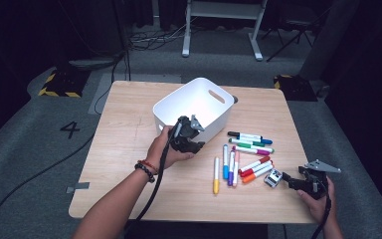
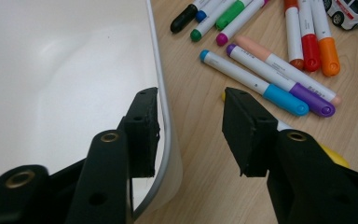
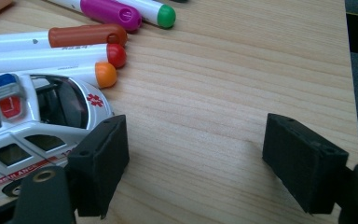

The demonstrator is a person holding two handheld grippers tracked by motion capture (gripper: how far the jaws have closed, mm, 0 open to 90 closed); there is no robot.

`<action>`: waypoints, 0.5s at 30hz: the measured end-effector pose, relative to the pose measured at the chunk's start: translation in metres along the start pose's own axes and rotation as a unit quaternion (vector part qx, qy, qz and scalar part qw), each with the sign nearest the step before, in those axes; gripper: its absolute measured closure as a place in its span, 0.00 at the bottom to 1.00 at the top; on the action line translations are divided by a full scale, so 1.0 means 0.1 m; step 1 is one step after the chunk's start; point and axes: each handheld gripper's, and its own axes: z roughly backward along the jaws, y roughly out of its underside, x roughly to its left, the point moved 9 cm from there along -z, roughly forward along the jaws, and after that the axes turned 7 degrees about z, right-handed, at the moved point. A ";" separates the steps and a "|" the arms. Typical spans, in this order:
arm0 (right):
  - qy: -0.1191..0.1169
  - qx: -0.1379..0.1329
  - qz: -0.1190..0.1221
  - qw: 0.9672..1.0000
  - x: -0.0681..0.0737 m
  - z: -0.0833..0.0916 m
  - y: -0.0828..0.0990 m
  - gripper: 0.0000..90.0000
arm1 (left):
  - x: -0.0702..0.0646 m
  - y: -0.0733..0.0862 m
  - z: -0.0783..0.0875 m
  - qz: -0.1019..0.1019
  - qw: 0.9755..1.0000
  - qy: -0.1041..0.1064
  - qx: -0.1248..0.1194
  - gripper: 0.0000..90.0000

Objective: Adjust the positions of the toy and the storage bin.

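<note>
A white plastic bin (image 1: 194, 99) with a handle slot stands mid-table. My left gripper (image 1: 189, 134) is at its near wall. In the left gripper view the jaws of that gripper (image 2: 191, 100) straddle the bin's rim (image 2: 161, 93), one jaw inside against the wall and the other well clear outside, so it is open. Several coloured markers (image 1: 243, 154) lie loose to the right of the bin, among them a blue-capped marker (image 2: 256, 84). My right gripper (image 1: 286, 178) rests open near the table's front right, and a toy ambulance (image 3: 23, 126) sits just beside one jaw of it (image 3: 196, 126).
The wooden table (image 1: 124, 149) has bare room left of the bin. Its right edge (image 3: 349, 70) is close to my right gripper. A cable trails from the left gripper (image 1: 154, 194) over the front edge. Desk legs and floor cables lie beyond the table.
</note>
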 end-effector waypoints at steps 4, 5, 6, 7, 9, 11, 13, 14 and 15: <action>0.000 0.000 0.000 1.000 0.00 0.00 0.00 0.25 | 0.11 -0.01 0.11 0.017 1.000 0.005 -0.022 0.46; 0.000 0.000 0.000 1.000 0.00 0.00 0.00 0.25 | 0.14 -0.02 0.14 0.022 0.999 0.003 -0.033 0.43; 0.000 0.000 0.000 1.000 0.00 0.00 0.00 0.25 | 0.17 -0.03 0.17 0.024 0.999 0.003 -0.046 0.40; 0.000 0.000 0.000 1.000 0.00 0.00 0.00 0.25 | 0.18 -0.03 0.20 0.025 0.998 0.014 -0.053 0.37; 0.000 0.000 0.001 1.000 0.00 0.00 0.00 0.25 | 0.21 -0.05 0.27 0.036 0.996 0.013 -0.079 0.34; 0.000 0.000 0.001 1.000 0.00 0.00 0.00 0.25 | 0.27 -0.07 0.37 0.034 0.994 0.004 -0.099 0.32; 0.000 0.000 0.001 1.000 0.00 0.00 0.00 0.25 | 0.34 -0.07 0.45 0.028 0.993 -0.010 -0.111 0.32; 0.000 0.000 0.001 1.000 0.00 0.00 0.00 0.25 | 0.38 -0.08 0.50 0.029 0.992 -0.015 -0.120 0.31; 0.000 0.000 0.001 1.000 0.00 0.00 0.00 0.25 | 0.44 -0.07 0.55 0.029 0.992 -0.022 -0.125 0.31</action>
